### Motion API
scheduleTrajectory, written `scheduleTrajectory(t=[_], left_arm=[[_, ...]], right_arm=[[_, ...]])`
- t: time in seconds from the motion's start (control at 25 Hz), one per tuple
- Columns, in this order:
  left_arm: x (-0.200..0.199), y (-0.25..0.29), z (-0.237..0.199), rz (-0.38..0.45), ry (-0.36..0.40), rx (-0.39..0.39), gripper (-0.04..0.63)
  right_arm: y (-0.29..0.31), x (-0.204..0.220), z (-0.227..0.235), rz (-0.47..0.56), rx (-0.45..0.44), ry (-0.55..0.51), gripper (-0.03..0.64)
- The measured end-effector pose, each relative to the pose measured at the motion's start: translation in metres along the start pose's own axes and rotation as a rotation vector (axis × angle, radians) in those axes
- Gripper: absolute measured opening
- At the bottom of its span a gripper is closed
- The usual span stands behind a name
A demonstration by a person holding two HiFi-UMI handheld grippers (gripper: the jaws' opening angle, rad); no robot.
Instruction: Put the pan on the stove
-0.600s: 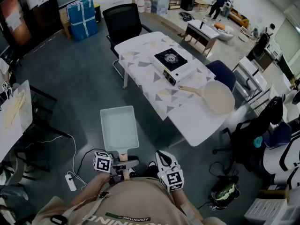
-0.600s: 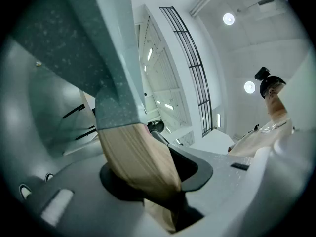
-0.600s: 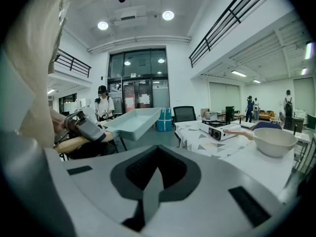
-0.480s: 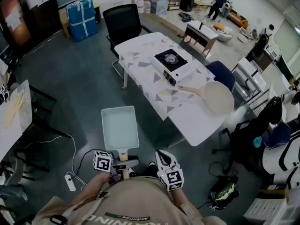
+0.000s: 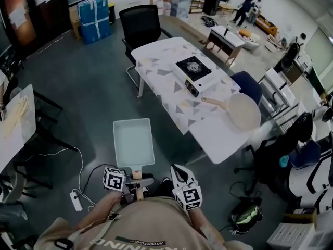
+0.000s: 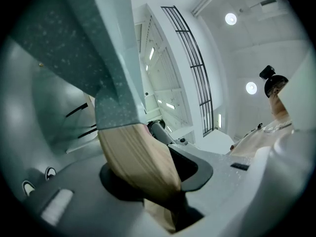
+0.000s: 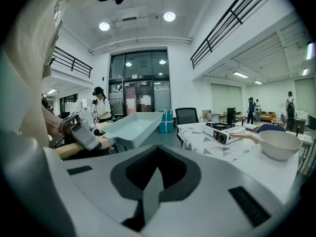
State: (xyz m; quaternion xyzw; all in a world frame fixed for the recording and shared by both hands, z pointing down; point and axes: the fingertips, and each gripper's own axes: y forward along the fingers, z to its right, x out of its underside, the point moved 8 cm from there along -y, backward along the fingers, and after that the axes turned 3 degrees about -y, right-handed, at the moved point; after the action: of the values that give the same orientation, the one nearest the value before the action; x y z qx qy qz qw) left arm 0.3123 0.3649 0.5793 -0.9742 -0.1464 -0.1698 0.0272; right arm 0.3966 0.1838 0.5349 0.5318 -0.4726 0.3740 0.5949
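Note:
A pale green rectangular pan (image 5: 133,142) hangs level over the grey floor just in front of me. My left gripper (image 5: 135,183) is shut on its wooden handle (image 6: 138,157); the pan's underside (image 6: 74,38) fills the left gripper view. The same pan (image 7: 131,128) shows in the right gripper view, to the left. My right gripper (image 5: 179,177) is beside it, shut with nothing in it. The portable stove (image 5: 193,69) stands on the patterned white table (image 5: 171,95) farther ahead to the right. A round cream pan (image 5: 243,111) with a wooden handle lies on that table's near end.
A black office chair (image 5: 141,25) stands at the table's far end and a blue chair (image 5: 248,85) at its right side. A power strip (image 5: 76,200) and cable lie on the floor to my left. Another table (image 5: 15,124) is at the left edge.
The head view has shifted slightly, so the table sits a little more to the right. The grippers and the held pan keep their places.

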Motion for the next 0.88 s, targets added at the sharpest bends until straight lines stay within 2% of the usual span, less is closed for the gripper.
scheduleTrajectory(t=[0.2, 0.36, 0.52, 0.72, 0.88], left_arm=[[-0.007, 0.011, -0.007, 0.000, -0.047, 0.012, 0.140], [-0.019, 0.017, -0.030, -0.021, -0.036, 0.018, 0.141], [-0.051, 0.031, -0.033, -0.006, -0.064, -0.008, 0.140], [-0.100, 0.041, -0.050, -0.031, -0.012, -0.033, 0.140], [-0.133, 0.054, -0.051, -0.003, 0.000, -0.028, 0.140]], right_arm=[[-0.003, 0.010, 0.008, -0.030, 0.009, 0.002, -0.002], [0.004, 0.021, 0.026, -0.059, 0.020, 0.009, -0.002], [0.027, 0.016, 0.057, -0.060, 0.035, 0.026, -0.002], [0.072, 0.004, 0.095, 0.005, 0.023, 0.030, -0.002], [0.104, -0.006, 0.127, 0.038, 0.011, 0.032, -0.002]])
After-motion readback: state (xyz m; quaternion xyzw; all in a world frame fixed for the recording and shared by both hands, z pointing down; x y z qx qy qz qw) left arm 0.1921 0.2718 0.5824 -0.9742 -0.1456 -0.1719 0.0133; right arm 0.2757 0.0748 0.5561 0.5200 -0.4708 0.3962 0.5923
